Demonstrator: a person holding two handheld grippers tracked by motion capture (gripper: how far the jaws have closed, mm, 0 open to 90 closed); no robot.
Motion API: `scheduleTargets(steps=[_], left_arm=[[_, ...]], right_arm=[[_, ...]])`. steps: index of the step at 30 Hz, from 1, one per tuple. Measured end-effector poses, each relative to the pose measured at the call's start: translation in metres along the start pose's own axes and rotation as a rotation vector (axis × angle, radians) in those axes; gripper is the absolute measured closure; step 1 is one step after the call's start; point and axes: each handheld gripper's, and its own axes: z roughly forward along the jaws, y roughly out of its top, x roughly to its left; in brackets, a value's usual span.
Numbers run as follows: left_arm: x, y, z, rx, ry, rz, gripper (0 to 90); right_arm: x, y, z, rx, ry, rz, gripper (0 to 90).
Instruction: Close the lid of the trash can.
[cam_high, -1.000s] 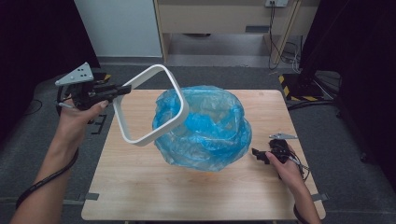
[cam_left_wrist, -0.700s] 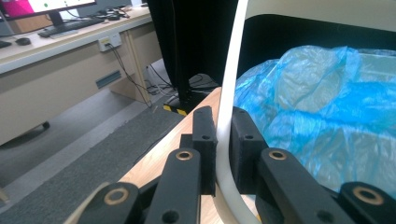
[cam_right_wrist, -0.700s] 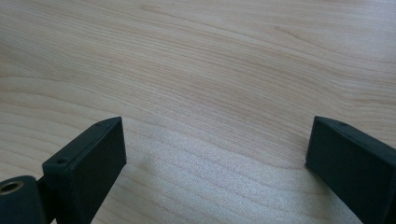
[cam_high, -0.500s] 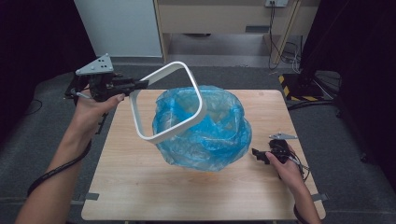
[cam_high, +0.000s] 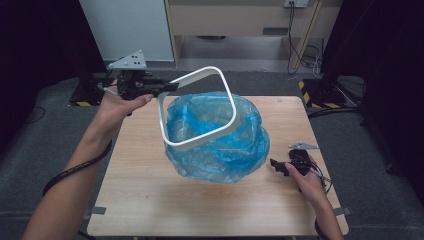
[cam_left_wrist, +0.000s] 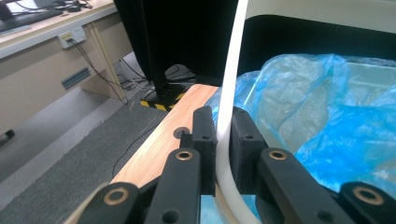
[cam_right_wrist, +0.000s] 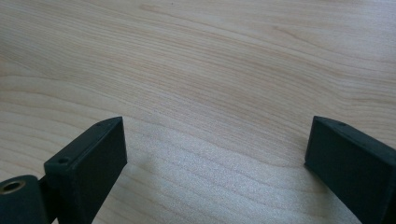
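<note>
A white rounded-square ring (cam_high: 197, 75) hangs tilted in the air over a crumpled blue plastic bag (cam_high: 220, 150) in the middle of the wooden table (cam_high: 150, 190). My left gripper (cam_high: 167, 88) is at the ring's upper left corner, shut on its rim. In the left gripper view the two black jaws (cam_left_wrist: 223, 126) pinch the white ring (cam_left_wrist: 232, 70), with the blue bag (cam_left_wrist: 327, 107) beyond it. My right gripper (cam_high: 277, 166) rests low at the table's right side, right of the bag. It stands open (cam_right_wrist: 217, 140) with bare wood (cam_right_wrist: 210, 56) between its fingers.
Behind the table stand a white cabinet (cam_high: 125, 25) and a wooden desk (cam_high: 240, 15) with cables (cam_high: 300, 35) hanging down. Black-and-yellow striped stand feet (cam_high: 320, 95) sit on the grey floor off the far corners. Dark curtains close both sides.
My left gripper has carried the white ring to the right and a little higher, so it now hangs over the bag. The right gripper has stayed put.
</note>
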Motion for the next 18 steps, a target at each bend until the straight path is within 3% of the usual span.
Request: scheduleTargets(steps=[14, 18], left_arm=[[-0.007, 0.025, 0.024, 0.076, -0.099, 0.086, 82.1], [-0.005, 0.028, 0.032, 0.088, -0.118, 0.088, 82.1]], right_arm=[[0.002, 0.000, 0.000, 0.007, -0.004, -0.001, 5.8], [0.002, 0.000, 0.001, 0.009, -0.013, -0.012, 5.8]])
